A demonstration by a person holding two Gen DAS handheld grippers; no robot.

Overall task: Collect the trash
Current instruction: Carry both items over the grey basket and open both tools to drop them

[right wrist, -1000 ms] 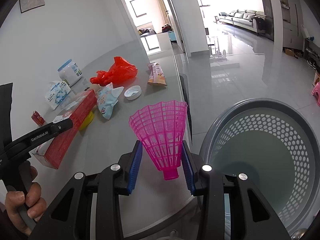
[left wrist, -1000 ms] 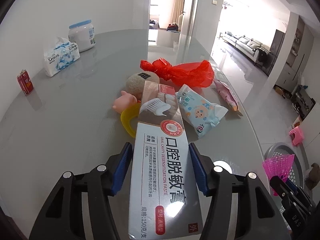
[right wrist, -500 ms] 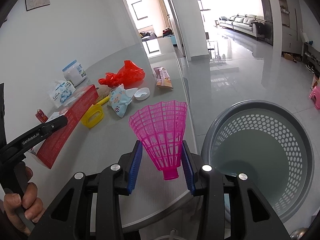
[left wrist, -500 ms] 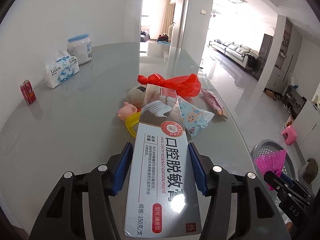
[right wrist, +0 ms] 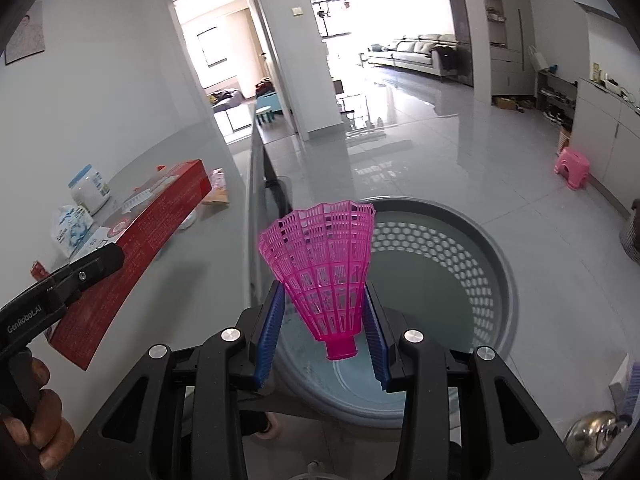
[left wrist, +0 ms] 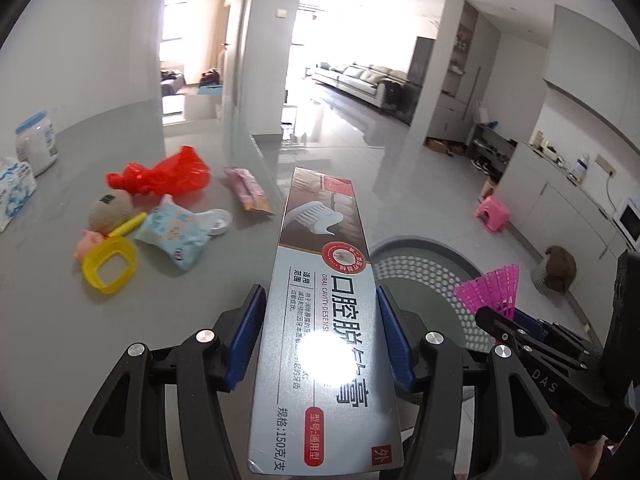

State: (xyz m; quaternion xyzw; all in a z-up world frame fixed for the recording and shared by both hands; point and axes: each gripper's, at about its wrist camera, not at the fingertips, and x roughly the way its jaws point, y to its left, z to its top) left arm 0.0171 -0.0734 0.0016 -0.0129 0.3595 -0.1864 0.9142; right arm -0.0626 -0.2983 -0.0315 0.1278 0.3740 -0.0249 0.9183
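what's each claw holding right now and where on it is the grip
Left claw: toothpaste box, gripped across its long side edges near the lower end. Right claw: pink plastic shuttlecock, by its lower skirt above the base.

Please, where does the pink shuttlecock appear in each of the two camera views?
Left wrist view: the pink shuttlecock is at the right edge, small, held by the right gripper.
Right wrist view: it is in the centre, large, between the blue jaws.
Shared landmark: the grey basket on the floor behind it.
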